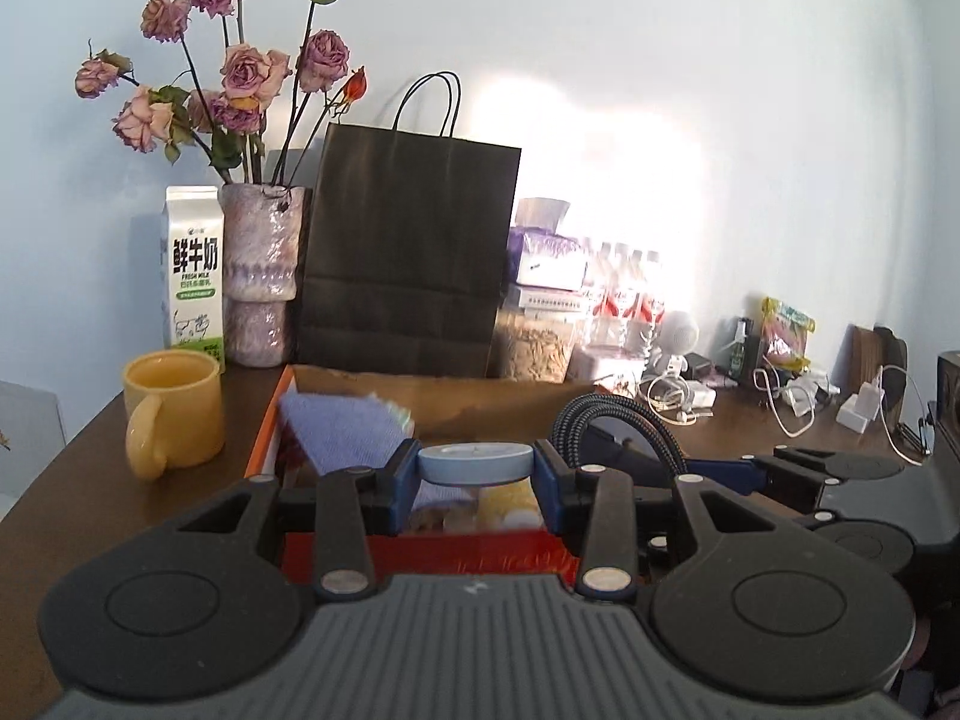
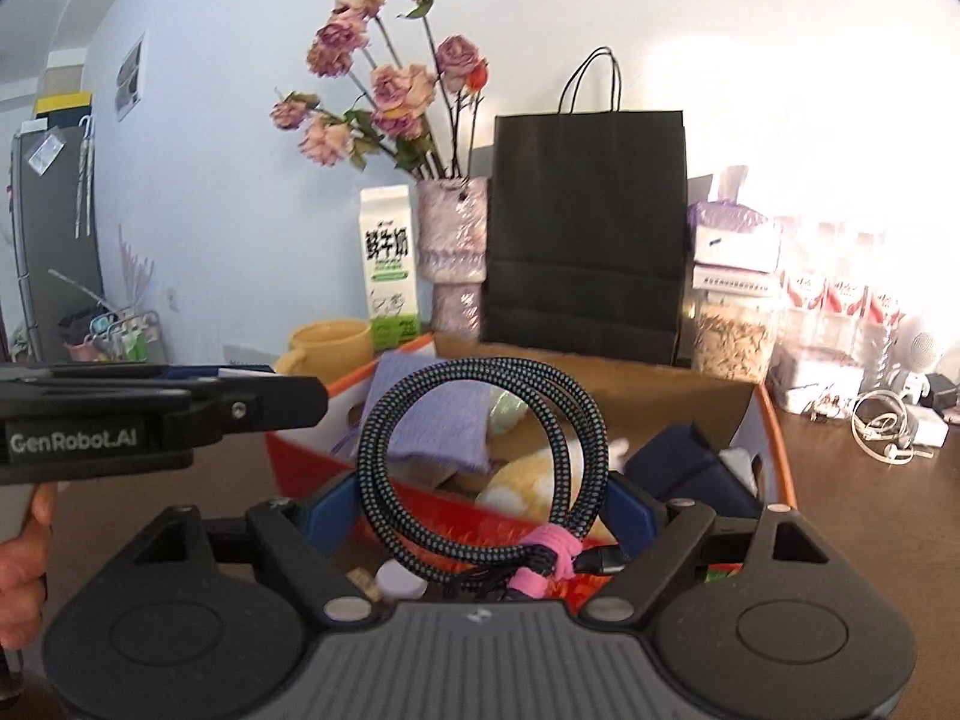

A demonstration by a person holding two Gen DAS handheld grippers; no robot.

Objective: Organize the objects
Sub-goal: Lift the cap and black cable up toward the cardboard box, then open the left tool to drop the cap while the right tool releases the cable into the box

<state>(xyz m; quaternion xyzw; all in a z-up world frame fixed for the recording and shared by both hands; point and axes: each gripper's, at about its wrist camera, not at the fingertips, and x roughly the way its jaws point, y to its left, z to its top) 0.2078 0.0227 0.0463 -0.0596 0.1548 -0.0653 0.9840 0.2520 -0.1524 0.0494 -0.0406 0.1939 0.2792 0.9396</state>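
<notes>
Dark wood table (image 1: 72, 468); left gripper (image 1: 474, 471) clamps smooth disc, probably lid (image 1: 475, 461).

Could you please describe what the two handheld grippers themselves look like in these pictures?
Both match: the left gripper and right gripper have ribbed grey bodies, black linkage arms with silver pivot pins, round black discs either side, and blue finger pads. Seen from the right wrist, the left one's black side carries white "GenRobot.AI" lettering. The person's bare hand shows no sleeve.
</notes>
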